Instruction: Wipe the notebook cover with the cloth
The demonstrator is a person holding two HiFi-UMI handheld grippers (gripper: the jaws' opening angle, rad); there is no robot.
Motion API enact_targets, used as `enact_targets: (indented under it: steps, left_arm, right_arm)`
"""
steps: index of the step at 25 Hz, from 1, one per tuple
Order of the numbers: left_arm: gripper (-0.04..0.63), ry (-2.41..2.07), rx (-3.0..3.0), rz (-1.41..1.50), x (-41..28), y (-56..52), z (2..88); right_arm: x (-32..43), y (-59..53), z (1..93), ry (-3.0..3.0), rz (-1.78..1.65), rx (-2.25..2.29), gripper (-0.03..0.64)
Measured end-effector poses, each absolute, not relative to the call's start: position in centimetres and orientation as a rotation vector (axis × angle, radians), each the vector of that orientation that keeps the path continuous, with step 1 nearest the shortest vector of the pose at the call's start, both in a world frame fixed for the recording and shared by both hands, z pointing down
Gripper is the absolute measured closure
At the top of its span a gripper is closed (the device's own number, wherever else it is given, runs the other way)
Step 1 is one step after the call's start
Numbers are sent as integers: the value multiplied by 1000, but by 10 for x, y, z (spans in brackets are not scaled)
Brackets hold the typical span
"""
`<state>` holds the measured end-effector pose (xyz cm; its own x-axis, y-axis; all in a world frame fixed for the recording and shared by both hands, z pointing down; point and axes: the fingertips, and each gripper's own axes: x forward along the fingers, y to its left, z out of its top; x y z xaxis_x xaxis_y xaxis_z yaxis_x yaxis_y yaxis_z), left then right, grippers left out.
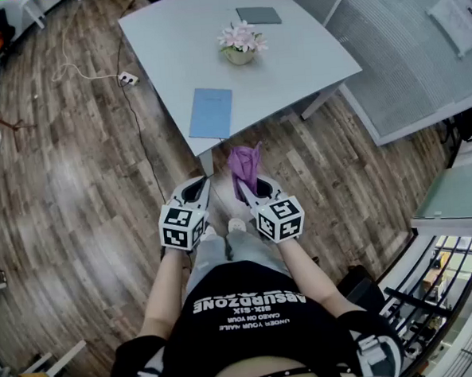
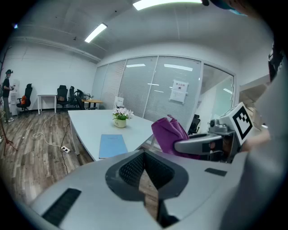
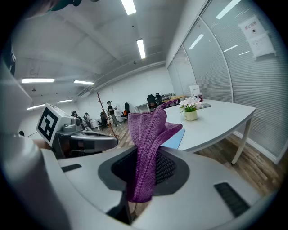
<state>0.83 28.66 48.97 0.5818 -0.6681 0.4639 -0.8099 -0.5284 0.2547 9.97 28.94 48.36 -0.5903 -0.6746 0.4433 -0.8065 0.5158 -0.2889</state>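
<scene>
Nearest us is our own black shirt [image 1: 247, 310], and from it both forearms reach out toward the table [image 1: 308, 68]. We stand off the table's near corner, over the wooden floor [image 1: 77, 193], and as we judge it the tabletop is not yet within reach.

On the left, the left gripper [image 1: 198, 190] hangs short of the table. Its jaws are drawn together with nothing between them, and only a sliver of floor shows through the slit. Just to its right, the right gripper [image 1: 248, 192] is clamped on the cloth [image 1: 244, 166]. This is a purple knitted piece that stands up out of the jaws in a folded bunch, with a short tail hanging below them. It touches neither the table nor anything on it.

The notebook [image 1: 211, 112] lies flat and closed on the table, close to the near edge. A pot of flowers [image 1: 240, 41] stands well apart from it, farther in toward the table's middle. A dark flat thing [image 1: 259, 15] rests near the table's far edge.

We judge the task barely begun: the cloth is in hand, but no wiping has started. What is left is to step up to the table, lower the cloth onto the cover and pass it across, perhaps steadying the notebook with the empty gripper.

The cover looks pale blue, plain and smooth. From here we cannot tell whether it carries dust or marks.
</scene>
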Motion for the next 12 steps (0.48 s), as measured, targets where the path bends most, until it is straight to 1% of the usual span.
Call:
enact_targets:
  steps: [12]
  left_arm:
    - [580, -1229, 2361, 469, 30, 269, 487]
  right_arm:
    - [134, 262, 483, -2516, 711, 1264, 531]
